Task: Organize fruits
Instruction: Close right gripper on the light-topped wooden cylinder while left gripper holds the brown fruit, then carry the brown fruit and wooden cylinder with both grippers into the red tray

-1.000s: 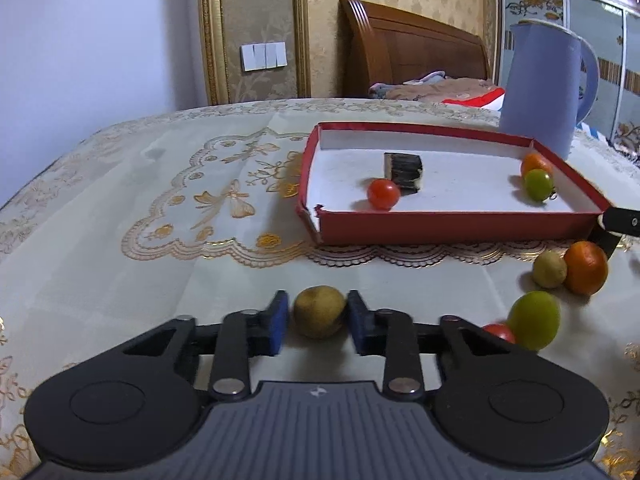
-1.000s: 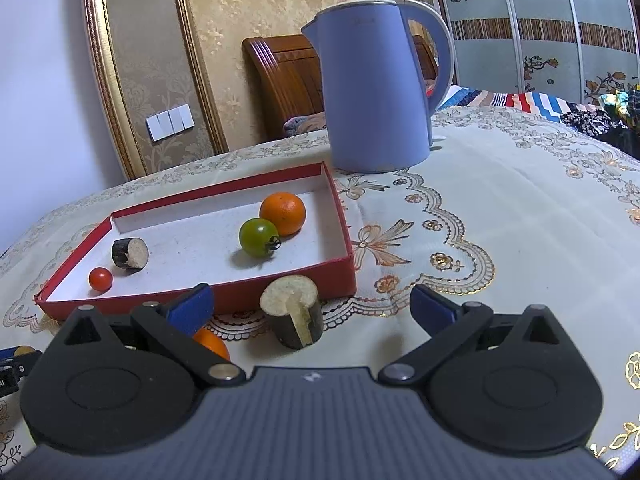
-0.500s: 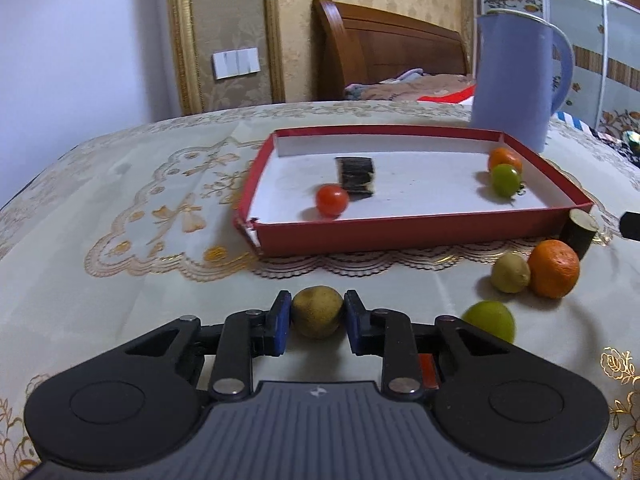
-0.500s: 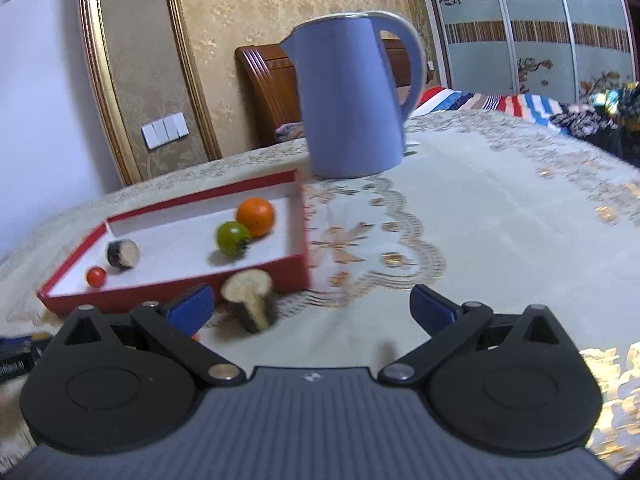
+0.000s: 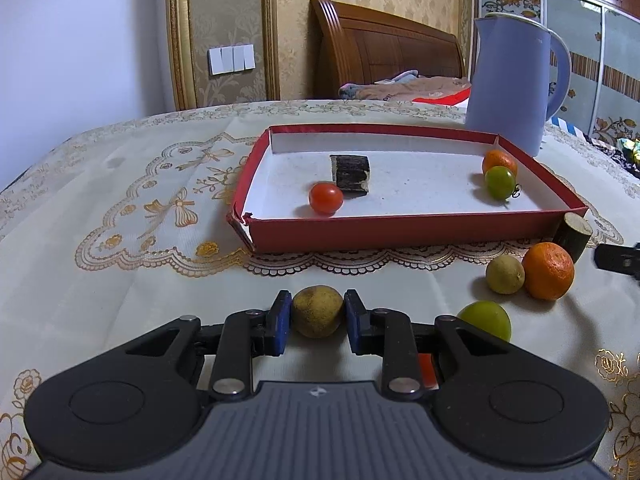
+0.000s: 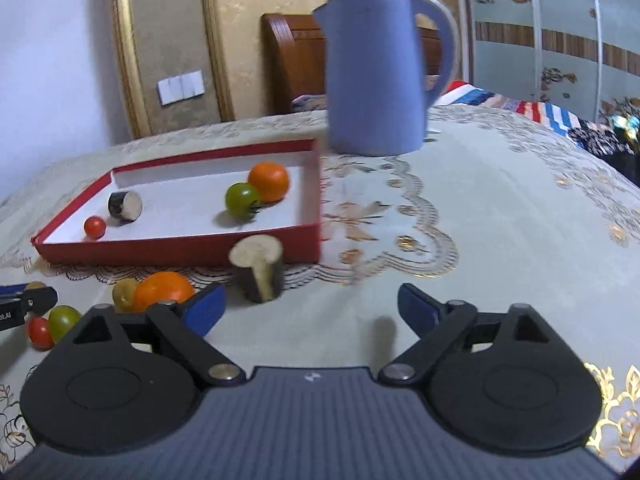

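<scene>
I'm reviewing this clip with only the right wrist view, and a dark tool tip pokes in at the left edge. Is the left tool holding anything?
Observer: Yes. The left tool is shut on a brownish-yellow round fruit, on the near side of the red tray.
Operator: From here the tray looks intact. Is it?
Observer: Not quite. The corner nearest the left tool looks torn open where the two walls meet.
</scene>
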A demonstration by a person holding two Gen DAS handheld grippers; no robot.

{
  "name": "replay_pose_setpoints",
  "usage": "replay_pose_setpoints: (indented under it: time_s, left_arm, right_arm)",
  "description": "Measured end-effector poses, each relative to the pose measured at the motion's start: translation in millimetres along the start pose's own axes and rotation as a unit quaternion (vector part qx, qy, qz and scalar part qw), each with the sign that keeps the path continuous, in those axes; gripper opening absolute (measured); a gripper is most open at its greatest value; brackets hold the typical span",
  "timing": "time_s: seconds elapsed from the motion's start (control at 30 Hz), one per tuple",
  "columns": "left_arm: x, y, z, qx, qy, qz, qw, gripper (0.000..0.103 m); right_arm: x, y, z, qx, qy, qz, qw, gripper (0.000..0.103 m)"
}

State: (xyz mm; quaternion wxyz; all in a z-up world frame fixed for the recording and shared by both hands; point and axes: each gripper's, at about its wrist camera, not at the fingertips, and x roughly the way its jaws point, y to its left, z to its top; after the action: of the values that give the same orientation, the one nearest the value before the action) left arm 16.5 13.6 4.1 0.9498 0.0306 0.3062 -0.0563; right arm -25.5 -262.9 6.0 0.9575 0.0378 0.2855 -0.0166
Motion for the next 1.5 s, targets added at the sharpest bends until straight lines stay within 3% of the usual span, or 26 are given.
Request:
replay_pose_setpoints:
  time_s: [0.4,0.57,0.73,0.9,0.93,0.97,1.5]
  left_arm:
    - [0,0,0,-0.001,0.0,0.0,1.0,0.027]
    - [0,0,0,-0.001,0.0,0.0,1.0,0.027]
    - [0,0,0,0.0,0.0,0.0,1.0,0.027]
    - [-1,0,0,-0.003,0.0,-0.002,1.0,0.027]
    - [-1,1,0,-0.003,0.0,-0.002,1.0,0.027]
    - [-1,1,0,-0.003,0.0,-0.002,1.0,0.027]
    - [-1,2,0,-0.007,-0.001,-0.004,1.0,0.027]
  right_arm:
    - [21,10,7,0.005,0.022,-0.015,1.0,0.078]
    - [28,17,10,-0.003,0.031,-0.006,0.999,0.061]
    - [30,19,10,-0.004,0.034,-0.008,0.999,0.059]
    - [28,23,9,-0.018,0.028,-0.004,0.999,0.045]
    - [28,24,9,-0.021,0.028,-0.003,0.999,0.036]
    - [28,25,9,-0.023,0.028,-0.003,0.999,0.032]
    - [28,25,9,-0.024,0.028,-0.003,0.999,0.03]
